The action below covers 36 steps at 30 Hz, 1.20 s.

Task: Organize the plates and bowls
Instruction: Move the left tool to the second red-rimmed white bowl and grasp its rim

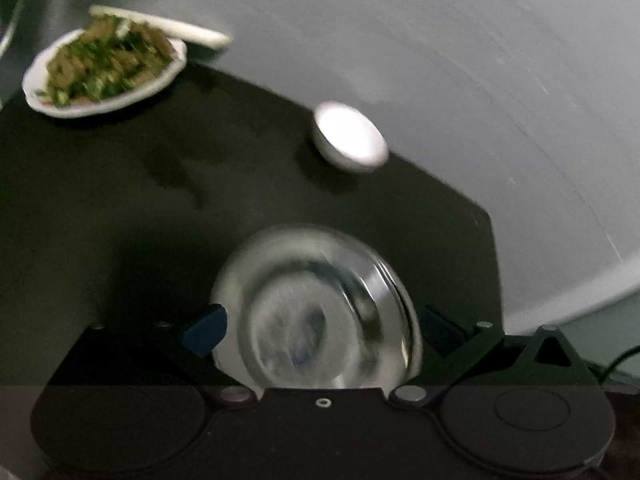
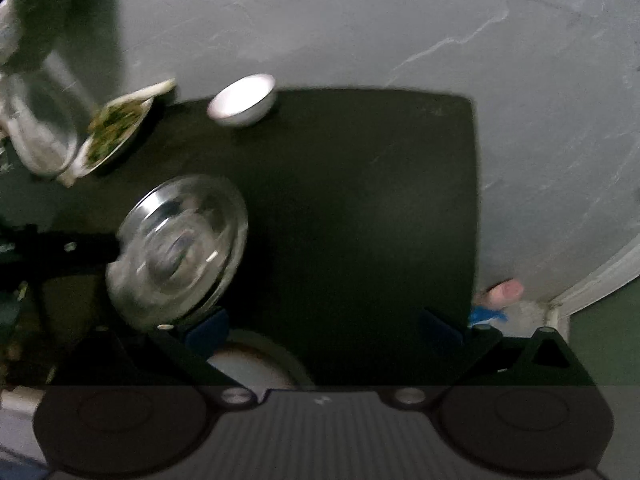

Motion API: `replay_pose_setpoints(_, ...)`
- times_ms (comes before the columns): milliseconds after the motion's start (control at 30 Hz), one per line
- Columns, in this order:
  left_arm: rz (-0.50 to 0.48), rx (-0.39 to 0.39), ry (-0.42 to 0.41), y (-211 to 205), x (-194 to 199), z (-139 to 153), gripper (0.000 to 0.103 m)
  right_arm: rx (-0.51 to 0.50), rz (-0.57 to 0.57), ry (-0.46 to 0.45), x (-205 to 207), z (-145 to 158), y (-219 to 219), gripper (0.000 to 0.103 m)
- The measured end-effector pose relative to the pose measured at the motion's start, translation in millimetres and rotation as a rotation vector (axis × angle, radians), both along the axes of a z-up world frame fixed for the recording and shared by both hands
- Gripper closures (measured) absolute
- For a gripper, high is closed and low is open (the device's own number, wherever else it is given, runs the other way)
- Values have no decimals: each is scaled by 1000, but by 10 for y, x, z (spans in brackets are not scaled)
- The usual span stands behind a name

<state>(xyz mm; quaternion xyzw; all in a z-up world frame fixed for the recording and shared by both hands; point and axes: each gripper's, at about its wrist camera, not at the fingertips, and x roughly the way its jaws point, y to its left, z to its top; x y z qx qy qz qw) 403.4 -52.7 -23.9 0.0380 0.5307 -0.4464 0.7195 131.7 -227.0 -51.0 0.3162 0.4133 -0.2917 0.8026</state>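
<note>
From my left wrist view, a steel plate (image 1: 316, 308) sits nearest, between the left gripper's (image 1: 320, 328) fingers, on the mat (image 1: 140, 208). Beyond it, toward the mat's far edge, a small bowl (image 1: 350, 138). Far left, a plate of food (image 1: 106, 70), with another plate (image 1: 160, 26) just behind it. From the right wrist view, the right gripper (image 2: 324, 330) is over the mat's near side, the steel plate to its left.

On the dark mat (image 1: 120, 208), the left gripper (image 1: 320, 328) stands wide around a blurred, seemingly steel plate (image 1: 316, 312); beyond it sit 1 white bowl (image 1: 350, 136) and a food plate (image 1: 104, 68).
</note>
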Motion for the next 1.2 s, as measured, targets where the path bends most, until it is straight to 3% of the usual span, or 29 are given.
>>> replay_pose_setpoints(133, 77, -10, -49, -274, 365, 12, 1, -7, -57, -33, 213, 20, -327, 0)
replay_pose_setpoints(367, 129, -7, -119, -928, 878, -134, 1, -69, -28, -116, 878, 27, -871, 0)
replay_pose_setpoints(567, 114, 40, -137, -1280, 1097, -342, 1, -93, -27, -168, 1373, -89, -1183, 1)
replay_pose_setpoints(767, 72, 79, -174, -1454, 1114, -469, 2, -97, -9, -177, 1631, -208, -1321, 11)
replay_pose_setpoints(967, 39, 71, -164, -1517, 1107, -527, 20, -78, 15, -178, 1790, -294, -1359, 22)
replay_pose_setpoints(1067, 20, 47, -151, -1548, 1084, -539, 29, -63, 30, -182, 1872, -315, -1364, 34)
replay_pose_setpoints(1200, -1, 16, -112, -1576, 1022, -530, 55, -40, 50, -178, 1978, -342, -1332, 54)
